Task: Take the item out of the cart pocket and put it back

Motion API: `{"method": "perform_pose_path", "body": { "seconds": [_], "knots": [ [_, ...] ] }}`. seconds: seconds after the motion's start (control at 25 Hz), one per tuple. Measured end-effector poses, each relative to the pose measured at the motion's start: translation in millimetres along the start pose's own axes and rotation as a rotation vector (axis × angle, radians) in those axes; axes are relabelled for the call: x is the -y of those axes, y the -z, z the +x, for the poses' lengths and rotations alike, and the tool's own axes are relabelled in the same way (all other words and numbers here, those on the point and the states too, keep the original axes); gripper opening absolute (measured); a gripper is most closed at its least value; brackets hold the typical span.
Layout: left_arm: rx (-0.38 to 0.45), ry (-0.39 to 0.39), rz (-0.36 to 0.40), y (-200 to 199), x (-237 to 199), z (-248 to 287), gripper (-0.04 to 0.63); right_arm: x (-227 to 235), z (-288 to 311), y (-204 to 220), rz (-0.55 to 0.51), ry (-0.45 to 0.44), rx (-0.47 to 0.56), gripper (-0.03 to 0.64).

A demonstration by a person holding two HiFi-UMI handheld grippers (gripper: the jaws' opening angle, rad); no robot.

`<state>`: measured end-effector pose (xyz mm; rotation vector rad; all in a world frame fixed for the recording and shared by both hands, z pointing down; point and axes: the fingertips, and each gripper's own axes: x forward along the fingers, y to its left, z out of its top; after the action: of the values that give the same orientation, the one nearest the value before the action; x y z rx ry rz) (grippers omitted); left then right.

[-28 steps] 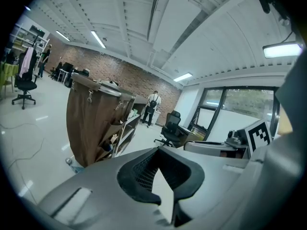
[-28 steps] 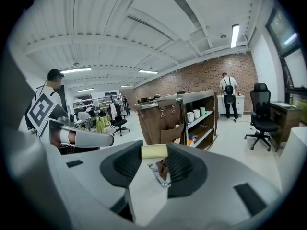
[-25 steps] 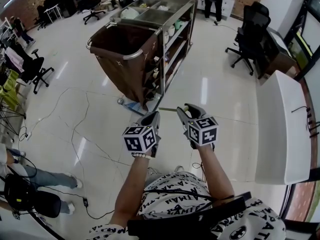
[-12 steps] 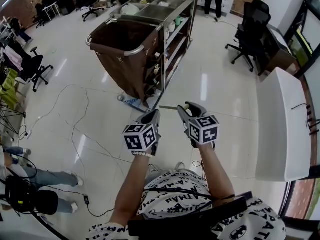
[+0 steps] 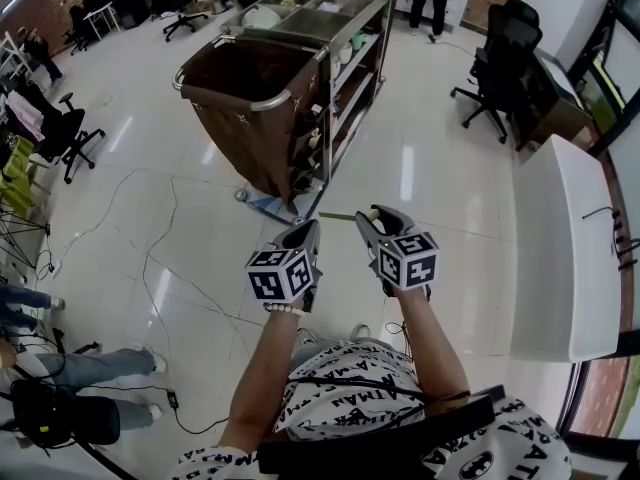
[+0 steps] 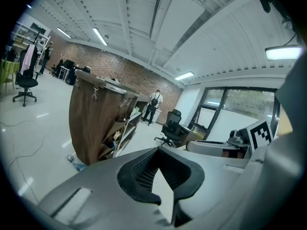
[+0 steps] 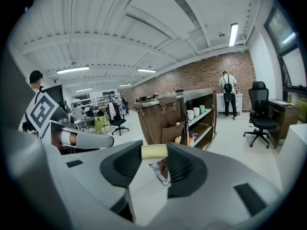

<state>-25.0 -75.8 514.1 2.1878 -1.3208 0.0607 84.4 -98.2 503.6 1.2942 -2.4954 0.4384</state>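
cart (image 5: 250, 118) edged up in view; right hand-held gripper (image 5: 366, 218) pinches pale stick (image 7: 154, 151), left hand-held gripper (image 5: 311, 231) pressed together.

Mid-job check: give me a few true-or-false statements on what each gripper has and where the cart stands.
1. The right gripper holds a pale yellow item crosswise between its jaws. True.
2. The item sits in the cart pocket. False: it is in the right gripper, clear of the pocket.
3. The left gripper is clamped on the brown bag. False: its jaws are together on nothing, short of the bag.
4. The cart stands ahead of both grippers, touched by neither. True.
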Motion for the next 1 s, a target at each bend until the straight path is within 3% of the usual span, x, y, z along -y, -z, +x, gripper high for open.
{"method": "perform_pose_path", "body": {
  "seconds": [0.64,1.0],
  "knots": [
    [-0.005,0.007,-0.011,-5,-18,2,0.002,0,9,-15,-0.019,0.025,0.014,0.164],
    [-0.011,0.019,0.046,-26,-44,-6,0.002,15,17,-70,-0.090,0.101,0.083,0.164]
  ]
}}
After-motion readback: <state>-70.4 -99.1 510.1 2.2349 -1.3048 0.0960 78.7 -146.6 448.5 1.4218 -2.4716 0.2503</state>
